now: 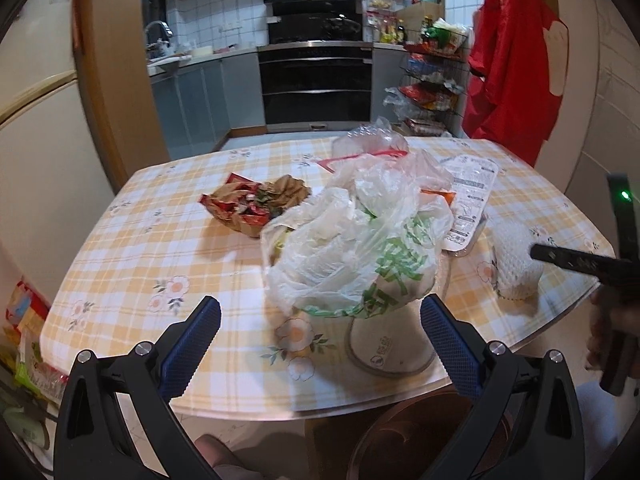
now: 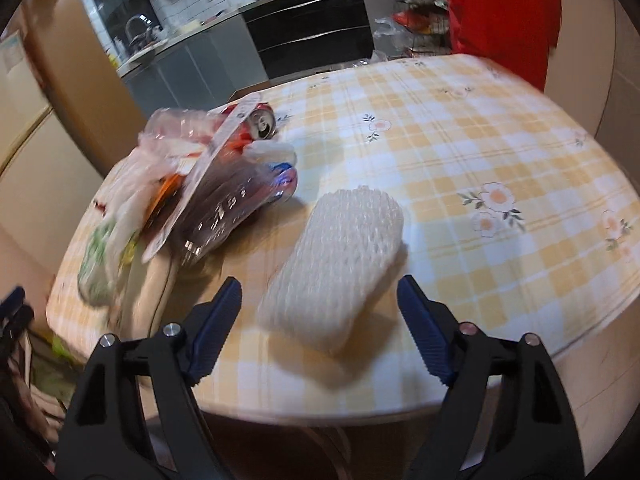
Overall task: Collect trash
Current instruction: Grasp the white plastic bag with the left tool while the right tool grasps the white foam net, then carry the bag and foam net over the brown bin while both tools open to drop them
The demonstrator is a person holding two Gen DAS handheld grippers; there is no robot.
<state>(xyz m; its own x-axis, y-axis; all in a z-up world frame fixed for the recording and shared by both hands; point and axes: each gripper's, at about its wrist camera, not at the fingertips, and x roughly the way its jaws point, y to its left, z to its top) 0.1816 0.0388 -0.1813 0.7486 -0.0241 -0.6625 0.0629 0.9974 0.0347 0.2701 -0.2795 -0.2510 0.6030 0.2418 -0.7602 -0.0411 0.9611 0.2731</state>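
The right gripper point(image 2: 320, 316) has its fingers spread, grasping nothing, with the white foam net point(image 2: 332, 268) lying on the desk point(image 2: 480, 140) just ahead between them. The net is soft (likely springy), so a shallow pinch may let it squirt out. The left gripper point(image 1: 320, 344) is released too, the plastic bag point(image 1: 352, 236) just beyond its fingers.

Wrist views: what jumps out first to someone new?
The crumpled white plastic bag with green print, heaped in the middle of the yellow-checked floral tablecloth, with a crushed red and brown paper wrapper behind it to the left. In the right wrist view, a white foam mesh sleeve lies just ahead of the open right hand-held gripper, with a red drink can on its side further back.
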